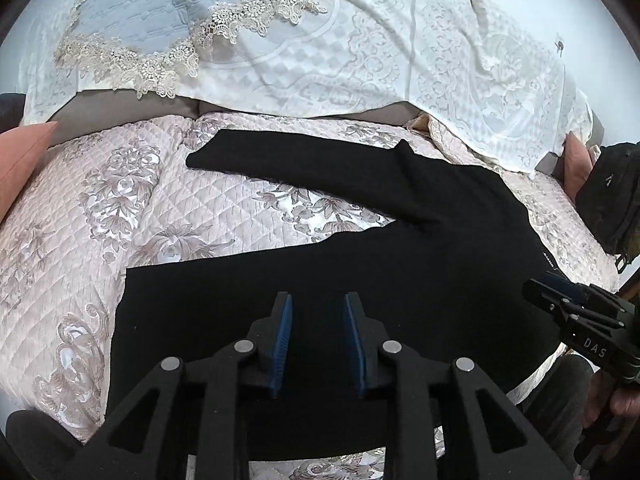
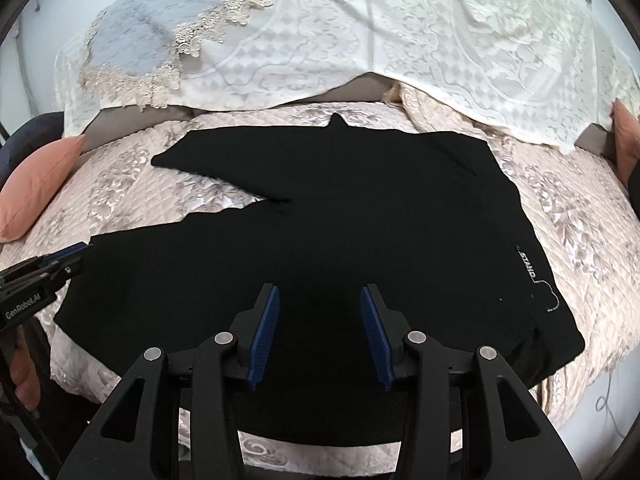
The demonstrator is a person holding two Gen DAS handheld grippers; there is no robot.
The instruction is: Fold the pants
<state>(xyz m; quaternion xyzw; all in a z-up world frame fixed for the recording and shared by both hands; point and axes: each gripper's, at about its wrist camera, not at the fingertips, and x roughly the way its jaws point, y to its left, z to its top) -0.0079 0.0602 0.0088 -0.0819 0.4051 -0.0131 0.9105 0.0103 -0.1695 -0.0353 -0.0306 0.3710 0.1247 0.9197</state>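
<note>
A bed fills most of both views, covered by a pale pink quilted spread (image 1: 80,216) with a grey flower pattern. Behind it — across the top of the frame — hangs a white lace cloth (image 2: 460,52), with a blue-grey lace-edged piece (image 1: 152,12) at upper left. A salmon pillow (image 2: 40,184) lies at the left edge. Light is soft and even.

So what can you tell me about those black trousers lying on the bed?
The black trousers lie spread flat on the quilted floral bedspread, unfolded. The two legs splay apart in a V, the far one ending near the lace cover. The cloth looks soft and matte, mostly smooth. Near the waist corner is small white lettering with a stitched dotted outline. Both grippers hover above it with jaws open; neither grips it.
</note>
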